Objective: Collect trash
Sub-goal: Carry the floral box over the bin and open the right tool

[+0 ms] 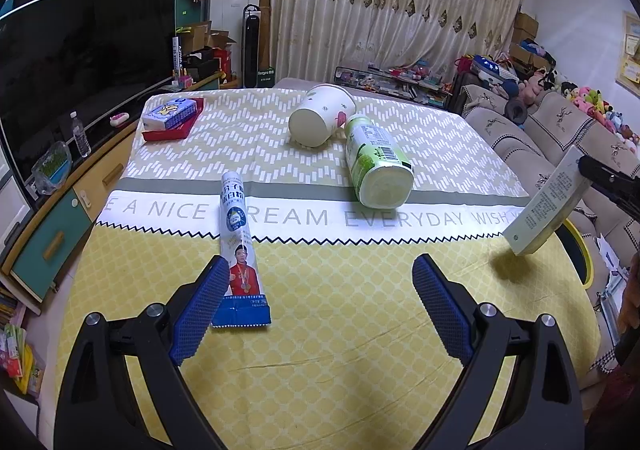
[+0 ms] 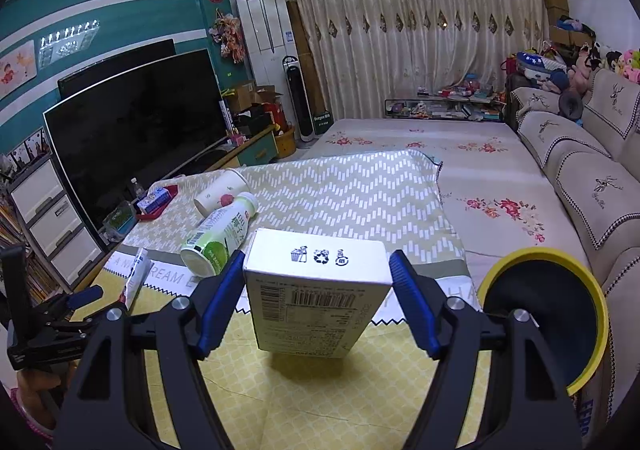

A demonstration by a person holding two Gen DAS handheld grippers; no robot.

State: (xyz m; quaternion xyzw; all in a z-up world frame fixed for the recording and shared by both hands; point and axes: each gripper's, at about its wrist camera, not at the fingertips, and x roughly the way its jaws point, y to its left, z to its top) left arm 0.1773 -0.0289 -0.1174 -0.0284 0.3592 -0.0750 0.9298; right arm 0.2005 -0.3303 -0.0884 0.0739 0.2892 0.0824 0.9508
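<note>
My right gripper [image 2: 318, 282] is shut on a white carton box [image 2: 316, 290] and holds it above the yellow tablecloth; the box also shows at the right of the left wrist view [image 1: 544, 206]. A yellow-rimmed bin [image 2: 548, 314] stands just right of it. My left gripper [image 1: 318, 298] is open and empty above the cloth. Its left finger [image 1: 200, 310] is beside a blue-and-white tube [image 1: 240, 250] lying flat. A green bottle [image 1: 376, 162] and a white paper cup [image 1: 320, 116] lie on their sides farther back.
A tissue pack on a red tray [image 1: 172, 118] sits at the table's far left corner. A TV [image 1: 80, 62] and cabinet stand left of the table. A sofa [image 2: 580, 170] runs along the right.
</note>
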